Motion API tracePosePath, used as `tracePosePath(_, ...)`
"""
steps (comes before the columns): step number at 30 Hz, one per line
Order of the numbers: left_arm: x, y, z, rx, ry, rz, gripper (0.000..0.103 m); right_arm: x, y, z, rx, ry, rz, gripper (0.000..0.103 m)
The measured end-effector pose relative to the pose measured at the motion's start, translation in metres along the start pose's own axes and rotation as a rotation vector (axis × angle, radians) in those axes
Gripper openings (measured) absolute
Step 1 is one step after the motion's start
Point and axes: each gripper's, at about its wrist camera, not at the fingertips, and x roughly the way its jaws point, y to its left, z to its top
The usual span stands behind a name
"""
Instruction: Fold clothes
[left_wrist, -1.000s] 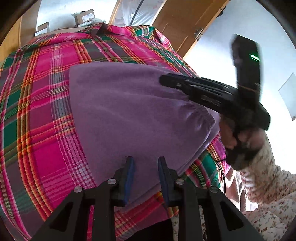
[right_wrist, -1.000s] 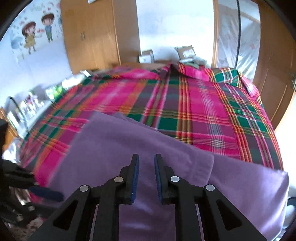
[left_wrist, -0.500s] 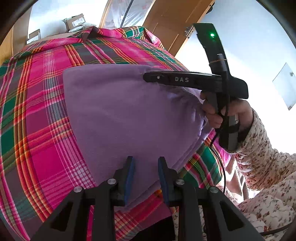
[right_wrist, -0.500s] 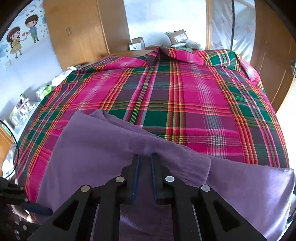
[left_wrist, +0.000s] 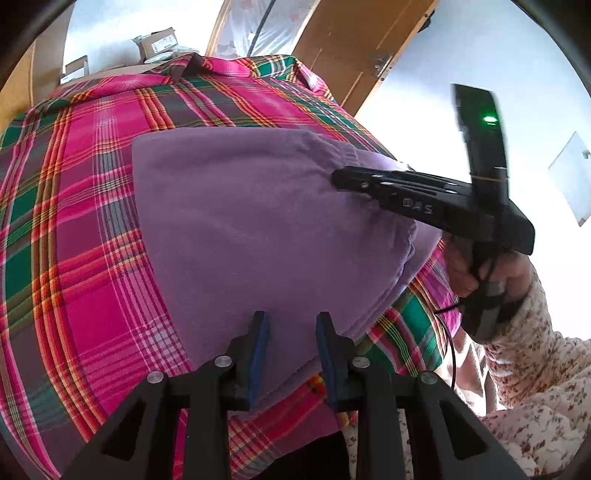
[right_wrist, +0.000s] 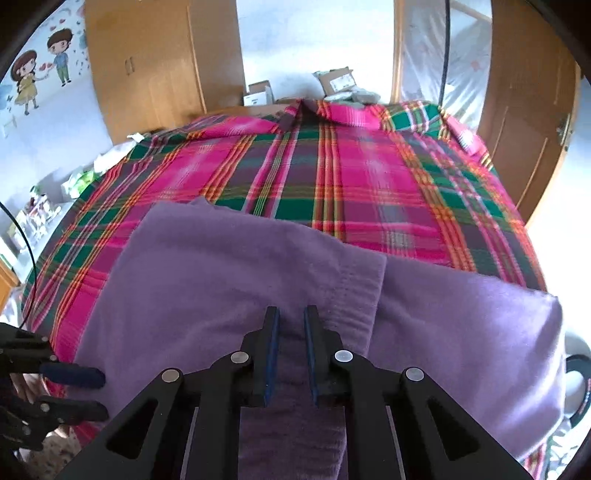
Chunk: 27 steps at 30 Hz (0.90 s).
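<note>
Your left gripper (left_wrist: 290, 354) has its jaws spread over the near edge of the purple garment (left_wrist: 258, 221), ready to pinch; your right gripper (right_wrist: 290, 354), jaws narrowly parted, rests on the waistband by the bed's (right_wrist: 369, 173) near edge.

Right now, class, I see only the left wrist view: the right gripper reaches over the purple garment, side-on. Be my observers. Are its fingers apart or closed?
Observer: In the right wrist view the right gripper has its fingers apart, and the purple garment shows in the gap.
Operator: What lies just ahead of it?
Observer: A folded-over stitched band, its edge a little right of the fingertips.
Operator: And far to the left?
Observer: A wall sticker of two cartoon children.
</note>
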Motion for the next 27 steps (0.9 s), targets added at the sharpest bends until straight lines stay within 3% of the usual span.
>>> tracePosePath(9, 0.002, -0.005, -0.001, -0.011, -0.017, 0.039, 0.027, -0.01, 0.012, -0.038, -0.035, -0.009, -0.001, 0.014)
tracePosePath(16, 0.0, -0.003, -0.003, -0.018, -0.02, 0.04, 0.027, -0.027, 0.026, -0.036, -0.075, -0.045, -0.036, 0.014)
tracePosePath(19, -0.001, 0.0, -0.004, -0.029, -0.027, 0.026, 0.027, -0.017, 0.025, -0.047, -0.056, -0.01, -0.042, 0.014)
tracePosePath(21, -0.003, 0.002, -0.006, -0.029, -0.029, 0.021, 0.027, -0.016, 0.024, -0.051, -0.054, -0.033, -0.045, 0.014)
tracePosePath(27, -0.015, 0.015, -0.007, -0.062, -0.051, 0.027, 0.027, -0.023, 0.041, -0.049, -0.11, -0.049, -0.111, 0.014)
